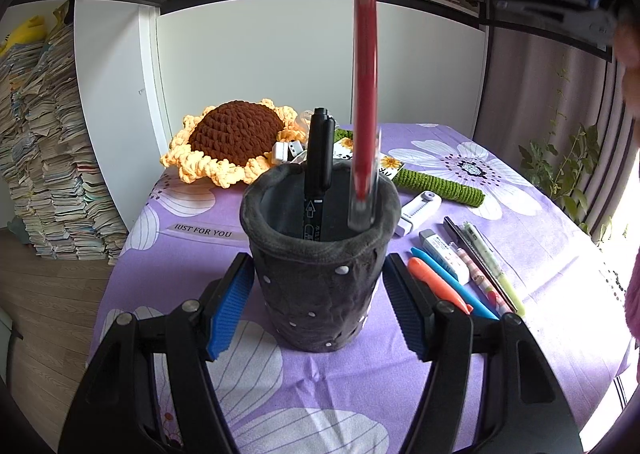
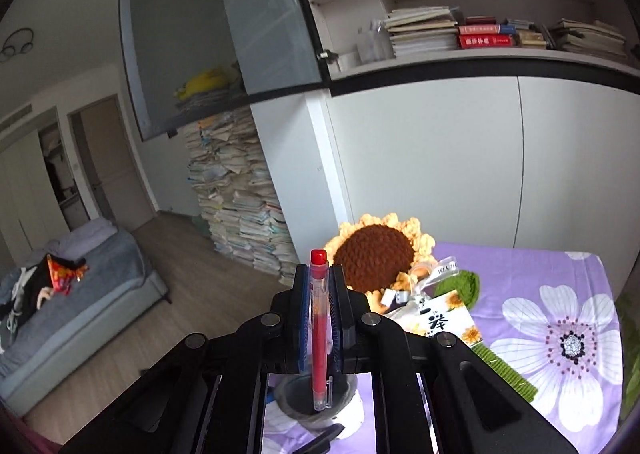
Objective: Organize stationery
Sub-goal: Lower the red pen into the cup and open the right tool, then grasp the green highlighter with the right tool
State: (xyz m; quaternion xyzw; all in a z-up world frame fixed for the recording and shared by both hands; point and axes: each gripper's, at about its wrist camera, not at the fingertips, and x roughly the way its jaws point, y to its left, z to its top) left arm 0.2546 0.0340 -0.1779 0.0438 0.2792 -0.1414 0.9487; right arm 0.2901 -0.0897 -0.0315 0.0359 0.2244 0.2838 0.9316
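Note:
A dark grey felt pen holder (image 1: 320, 274) stands on the purple flowered tablecloth (image 1: 280, 394); a black marker (image 1: 318, 170) stands in it. My left gripper (image 1: 318, 306) is open, its blue pads on either side of the holder's lower body, apart from it. My right gripper (image 2: 320, 286) is shut on a red pen (image 2: 319, 334) and holds it upright above the holder (image 2: 296, 394). In the left wrist view the red pen (image 1: 365, 94) hangs down with its lower end inside the holder's mouth.
To the right of the holder lie an orange pen (image 1: 438, 284), a blue pen (image 1: 452, 278), a white eraser (image 1: 444, 254), several more pens (image 1: 480, 258) and a white correction tape (image 1: 418, 212). A crochet sunflower (image 1: 236, 138) and green crochet stem (image 1: 440, 184) lie behind. Table edge is left.

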